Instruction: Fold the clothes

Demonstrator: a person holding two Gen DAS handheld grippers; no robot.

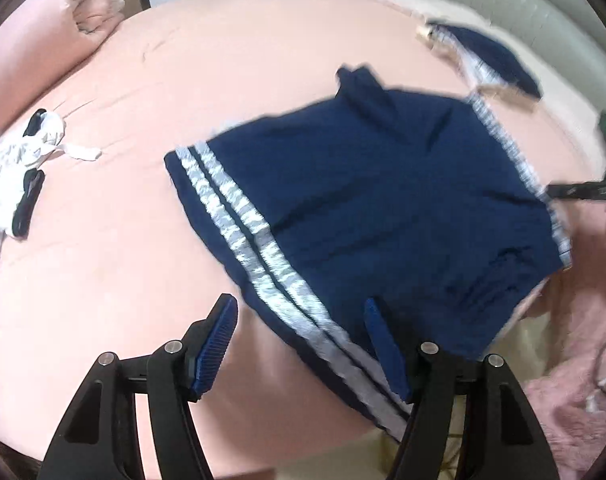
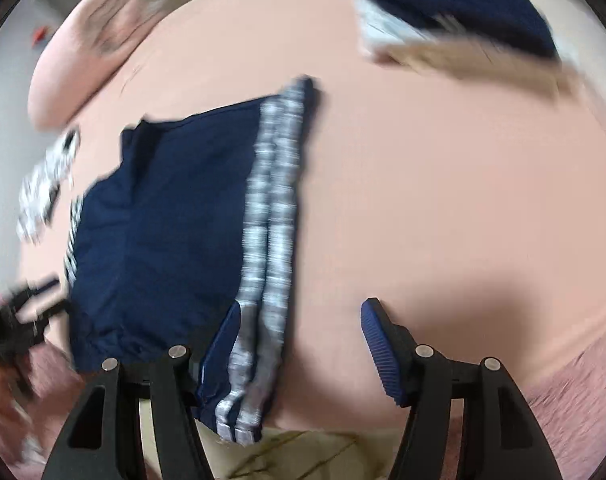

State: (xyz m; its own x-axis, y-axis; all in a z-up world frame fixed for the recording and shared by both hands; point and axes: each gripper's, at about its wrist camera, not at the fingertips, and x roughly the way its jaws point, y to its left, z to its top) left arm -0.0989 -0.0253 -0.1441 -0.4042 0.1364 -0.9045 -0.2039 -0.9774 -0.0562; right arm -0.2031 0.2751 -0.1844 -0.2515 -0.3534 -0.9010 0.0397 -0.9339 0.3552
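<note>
Jaws on both tools stand wide apart with nothing clamped between them. The left gripper (image 1: 301, 346) hangs over the near edge of the bed, its blue ribbed pads (image 1: 215, 346) clear of any cloth on the 9 o'clock side, while the 3 o'clock pad overlaps the navy fabric in the picture (contact cannot be confirmed). The right gripper (image 2: 303, 350) is likewise spread, its 9 o'clock finger lying over the striped edge of the garment and its 3 o'clock finger above bare sheet. The navy shorts (image 1: 383, 200) lie spread flat on the pink bedsheet (image 1: 231, 80), filling the centre to 3 o'clock of the left view; in the right view the shorts (image 2: 167, 216) sit from centre toward 9 o'clock. Two grey side stripes (image 1: 231, 216) run down one edge toward 6 o'clock, and a matching grey band borders the opposite edge. A second navy and grey folded garment (image 1: 491, 56) rests on a tan item at about 1 o'clock, well apart from the shorts. A white and black crumpled garment (image 1: 15, 176) lies at 9 o'clock, apart from the shorts. A pink pillow (image 1: 51, 28) sits at 11 o'clock at the head of the bed. The right tool's black finger shows at 3 o'clock in the left view, touching or just beside the shorts' grey-banded edge. Both views are motion-blurred, the right more so.
</note>
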